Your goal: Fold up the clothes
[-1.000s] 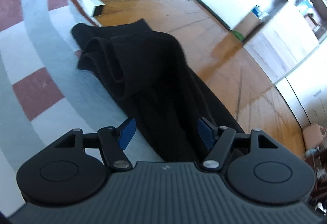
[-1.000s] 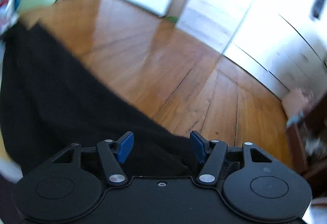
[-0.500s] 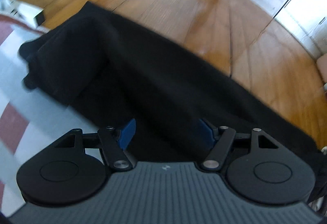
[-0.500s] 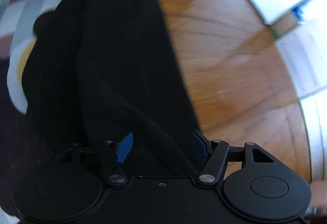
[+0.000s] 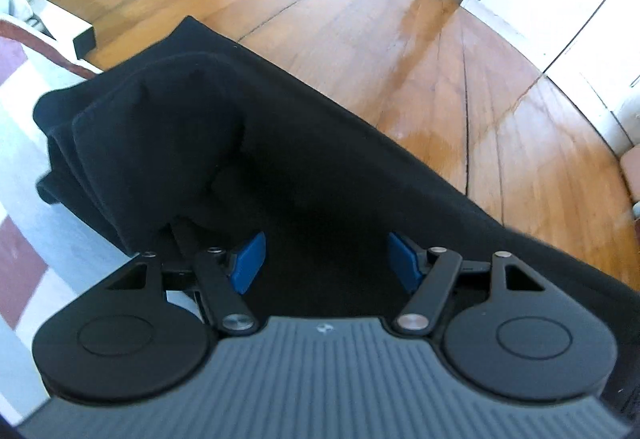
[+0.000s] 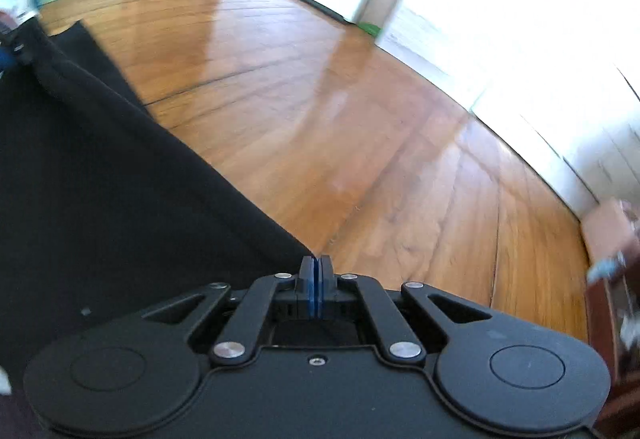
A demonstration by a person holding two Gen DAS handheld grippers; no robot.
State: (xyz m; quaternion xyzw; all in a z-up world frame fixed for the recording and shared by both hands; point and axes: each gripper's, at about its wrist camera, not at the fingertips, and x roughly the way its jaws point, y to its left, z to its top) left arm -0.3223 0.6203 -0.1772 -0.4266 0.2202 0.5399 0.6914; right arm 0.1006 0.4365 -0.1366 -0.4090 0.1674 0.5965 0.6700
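On the striped surface at the left of the left wrist view, a black garment (image 5: 280, 143) is seen lying partly on the grey, white and dark red cloth (image 5: 24, 207) and partly out over the wooden floor (image 5: 360, 19). Its long axis is seen to run from the upper left of that view down to the lower right, with one straight edge along the floor side. At its left end the fabric is bunched into thick rolled folds; toward the right it lies flatter and smoother. The material is plain, matt black, with no print or seam detail that can be made out.

The left gripper (image 5: 326, 263) is held over the garment with its blue fingers (image 5: 249, 263) set wide apart. Black fabric is seen between them, but the pads are not pressed on it.

In the right wrist view the same garment (image 6: 100, 179) fills the left side, its straight edge running diagonally from upper left down to the gripper. The right gripper (image 6: 316, 291) is seen with its fingers brought fully together at the garment's corner. Whether fabric is pinched between the pads cannot be told. The floor (image 6: 320, 99) lies to the right, blurred.
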